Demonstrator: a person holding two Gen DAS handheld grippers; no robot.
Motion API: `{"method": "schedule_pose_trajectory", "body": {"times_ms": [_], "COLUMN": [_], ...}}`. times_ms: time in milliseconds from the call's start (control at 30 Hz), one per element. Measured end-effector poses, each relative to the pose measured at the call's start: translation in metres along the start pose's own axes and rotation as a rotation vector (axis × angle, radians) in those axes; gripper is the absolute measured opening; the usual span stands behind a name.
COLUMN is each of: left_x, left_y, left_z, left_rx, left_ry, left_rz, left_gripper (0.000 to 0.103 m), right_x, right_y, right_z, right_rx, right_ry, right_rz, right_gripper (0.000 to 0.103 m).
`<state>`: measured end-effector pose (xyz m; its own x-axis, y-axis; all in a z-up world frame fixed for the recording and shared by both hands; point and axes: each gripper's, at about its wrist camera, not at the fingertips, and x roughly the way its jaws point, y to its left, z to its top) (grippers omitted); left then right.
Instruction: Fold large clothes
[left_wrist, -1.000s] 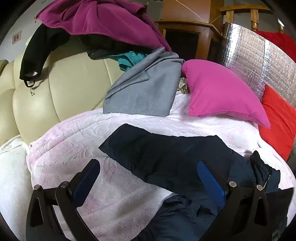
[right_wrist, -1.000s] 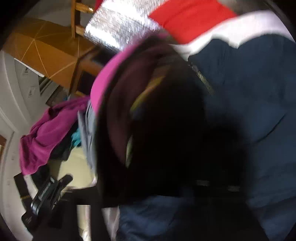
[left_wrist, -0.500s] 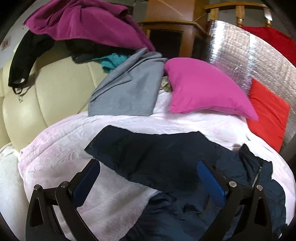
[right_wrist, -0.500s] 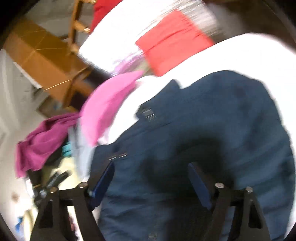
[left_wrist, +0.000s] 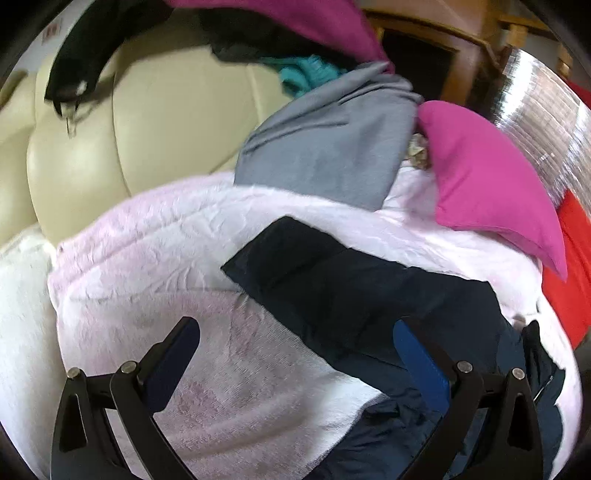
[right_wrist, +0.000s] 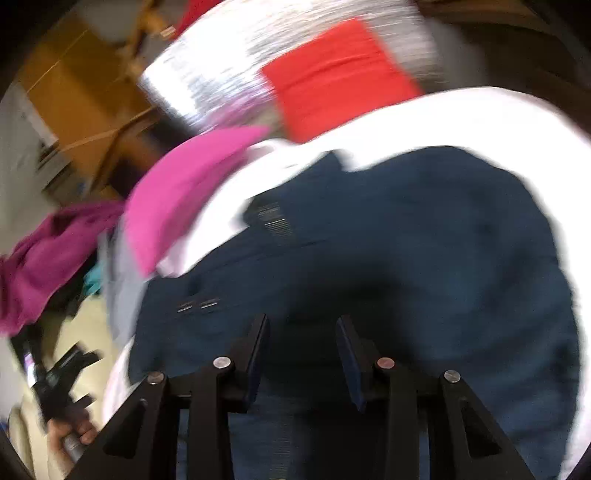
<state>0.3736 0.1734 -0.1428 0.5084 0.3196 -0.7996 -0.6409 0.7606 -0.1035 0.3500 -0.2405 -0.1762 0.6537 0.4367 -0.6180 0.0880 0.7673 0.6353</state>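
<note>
A dark navy jacket (left_wrist: 362, 295) lies spread on a pale pink blanket (left_wrist: 177, 236); one sleeve reaches up and left. My left gripper (left_wrist: 295, 354) is open and empty, held above the blanket with its right finger over the jacket's sleeve. In the right wrist view the jacket (right_wrist: 424, 229) fills the middle, blurred. My right gripper (right_wrist: 301, 350) hovers over it with its jaws partly apart and nothing between them. The left gripper and the hand holding it show at the lower left of that view (right_wrist: 62, 373).
A pink pillow (left_wrist: 480, 177), a grey garment (left_wrist: 332, 147) and a red cushion (left_wrist: 569, 273) lie at the back. A cream sofa back (left_wrist: 147, 129) carries magenta (left_wrist: 303, 18) and black clothes. A silver foil panel (right_wrist: 229, 62) and wooden furniture (right_wrist: 74, 81) stand behind.
My right gripper let go of dark cloth that covered its view, pulled back over the jacket, and its jaws have narrowed. My left gripper stayed open and shifted slightly.
</note>
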Motion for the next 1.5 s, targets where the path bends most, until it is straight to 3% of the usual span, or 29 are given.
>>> {"method": "schedule_pose_trajectory", "body": {"times_ms": [233,300,333,400,500,667,733,833,1033,1100,1167,1267,1367,1500], "left_x": [0.028,0.037,0.042,0.050,0.064,0.087,0.097,0.109,0.113,0.117,0.118,0.128,0.124,0.082], "left_y": [0.026,0.032,0.035,0.037,0.039,0.037,0.034,0.030,0.027,0.027,0.028,0.031,0.037,0.038], "left_z": [0.007,0.006,0.006,0.005,0.004,0.000,-0.003,-0.008,-0.004,-0.002,0.002,0.004,0.006,0.026], "left_rx": [-0.107,-0.138,-0.155,-0.174,-0.204,-0.275,-0.316,-0.360,-0.401,-0.418,-0.422,-0.444,-0.472,-0.396], "left_ry": [0.129,0.171,0.193,0.225,0.276,0.361,0.402,0.450,0.420,0.402,0.377,0.388,0.372,0.247], "left_rz": [-0.069,-0.099,-0.117,-0.141,-0.194,-0.329,-0.415,-0.486,-0.529,-0.516,-0.516,-0.538,-0.566,-0.570], "left_gripper": [0.103,0.103,0.103,0.103,0.102,0.079,0.076,0.076,0.075,0.063,0.039,0.022,0.012,0.009], "right_x": [0.074,0.104,0.119,0.129,0.116,0.069,0.052,0.031,0.019,0.024,0.029,0.033,0.032,0.023], "right_y": [0.051,0.055,0.052,0.047,0.041,0.038,0.033,0.021,0.011,0.013,0.008,0.002,0.001,0.003], "right_z": [-0.023,-0.028,-0.032,-0.035,-0.034,-0.038,-0.041,-0.047,-0.054,-0.055,-0.057,-0.059,-0.058,-0.056], "right_rx": [-0.055,-0.026,-0.012,-0.011,0.005,-0.053,-0.052,-0.050,-0.011,-0.003,0.019,0.047,0.052,0.034], "right_ry": [0.149,0.233,0.278,0.277,0.273,0.178,0.152,0.130,0.107,0.108,0.120,0.131,0.123,0.100], "right_rz": [0.120,0.155,0.135,0.104,0.127,0.153,0.163,0.165,0.176,0.174,0.159,0.152,0.150,0.131], "right_gripper": [0.041,0.041,0.041,0.040,0.040,0.041,0.041,0.041,0.041,0.041,0.041,0.041,0.041,0.041]}}
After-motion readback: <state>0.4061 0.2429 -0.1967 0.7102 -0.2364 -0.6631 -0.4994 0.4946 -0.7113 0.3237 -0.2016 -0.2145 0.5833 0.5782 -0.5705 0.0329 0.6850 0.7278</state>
